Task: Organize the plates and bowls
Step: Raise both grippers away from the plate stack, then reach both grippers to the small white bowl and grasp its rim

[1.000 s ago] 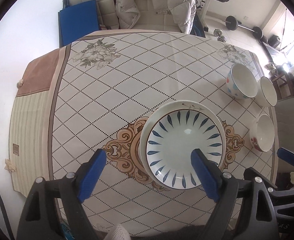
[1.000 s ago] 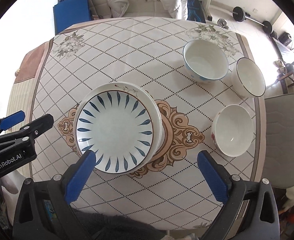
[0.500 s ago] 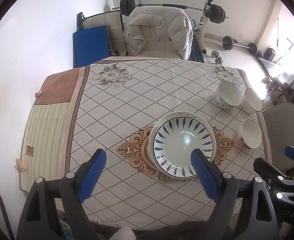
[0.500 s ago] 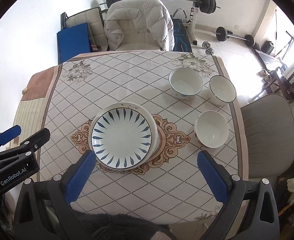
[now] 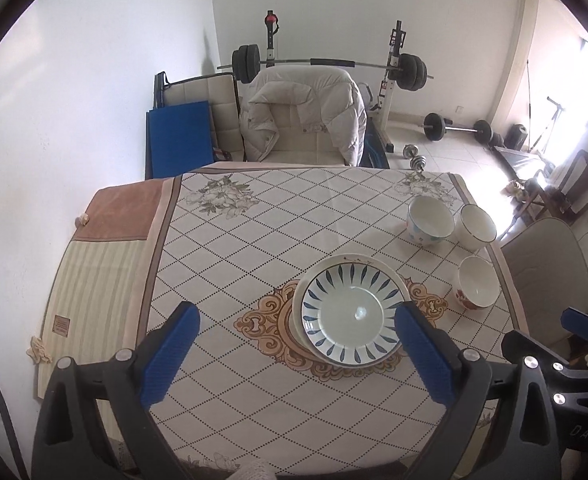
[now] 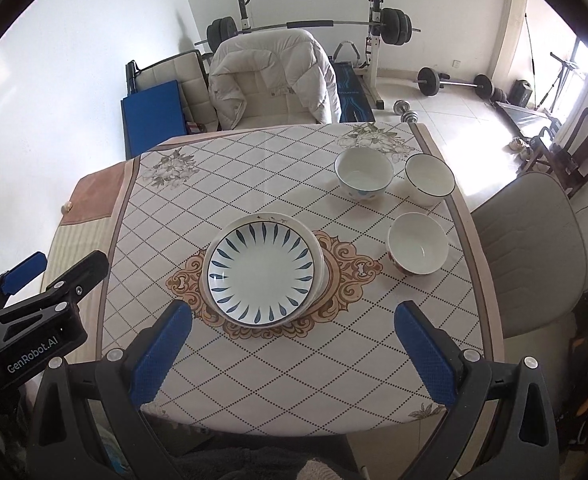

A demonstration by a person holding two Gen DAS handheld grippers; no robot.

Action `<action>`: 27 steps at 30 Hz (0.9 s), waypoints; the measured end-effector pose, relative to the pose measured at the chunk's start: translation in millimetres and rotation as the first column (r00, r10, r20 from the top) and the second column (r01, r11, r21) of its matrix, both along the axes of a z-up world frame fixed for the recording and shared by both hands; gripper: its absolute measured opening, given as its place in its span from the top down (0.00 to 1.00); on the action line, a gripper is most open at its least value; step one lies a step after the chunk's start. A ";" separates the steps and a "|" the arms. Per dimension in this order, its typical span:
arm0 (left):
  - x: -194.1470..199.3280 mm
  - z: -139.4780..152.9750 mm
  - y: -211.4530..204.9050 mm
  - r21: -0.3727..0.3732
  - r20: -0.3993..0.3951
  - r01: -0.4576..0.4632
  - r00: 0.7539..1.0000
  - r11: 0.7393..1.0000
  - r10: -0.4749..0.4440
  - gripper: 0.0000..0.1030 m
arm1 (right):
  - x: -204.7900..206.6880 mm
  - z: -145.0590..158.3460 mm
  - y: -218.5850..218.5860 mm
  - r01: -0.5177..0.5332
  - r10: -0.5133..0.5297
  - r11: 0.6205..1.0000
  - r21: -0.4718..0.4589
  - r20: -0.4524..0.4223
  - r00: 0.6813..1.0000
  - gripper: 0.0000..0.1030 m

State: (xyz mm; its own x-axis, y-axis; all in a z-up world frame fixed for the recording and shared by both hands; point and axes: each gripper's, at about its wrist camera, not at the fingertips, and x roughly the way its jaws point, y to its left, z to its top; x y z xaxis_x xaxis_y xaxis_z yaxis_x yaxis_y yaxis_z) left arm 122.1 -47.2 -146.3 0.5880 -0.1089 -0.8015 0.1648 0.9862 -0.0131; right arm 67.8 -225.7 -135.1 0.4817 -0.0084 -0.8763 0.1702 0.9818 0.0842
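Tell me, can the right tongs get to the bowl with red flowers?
Probably yes. The right tongs are open and empty, and bare tablecloth lies between them and the red-flowered bowl.

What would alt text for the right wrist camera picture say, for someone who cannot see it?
A white plate with blue leaf strokes sits stacked on another plate at the middle of a diamond-patterned tablecloth, with three empty white bowls to its right. The open blue-padded right gripper hangs above the table's near edge, holding nothing.

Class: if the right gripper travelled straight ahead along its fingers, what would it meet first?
Probably the blue-petal plate stacked at the table's centre. The right gripper is open, holds nothing, and nothing else shows in that line; depth is uncertain.
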 end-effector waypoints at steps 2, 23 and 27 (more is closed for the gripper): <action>-0.2 3.5 -3.9 0.002 0.027 0.011 1.000 1.000 -0.011 0.03 | -4.4 3.3 -4.4 0.016 -0.016 1.000 -0.002 0.023 1.000 0.00; 102.5 -65.2 -224.3 0.184 -0.099 0.150 0.986 0.971 -0.134 0.03 | 65.9 -105.6 -258.3 0.256 -0.252 0.967 0.011 -0.148 0.956 0.00; 131.1 -110.9 -282.5 0.182 -0.224 0.220 0.958 0.958 -0.178 0.06 | 95.5 -156.0 -299.7 0.215 -0.199 0.976 0.043 -0.238 0.951 0.01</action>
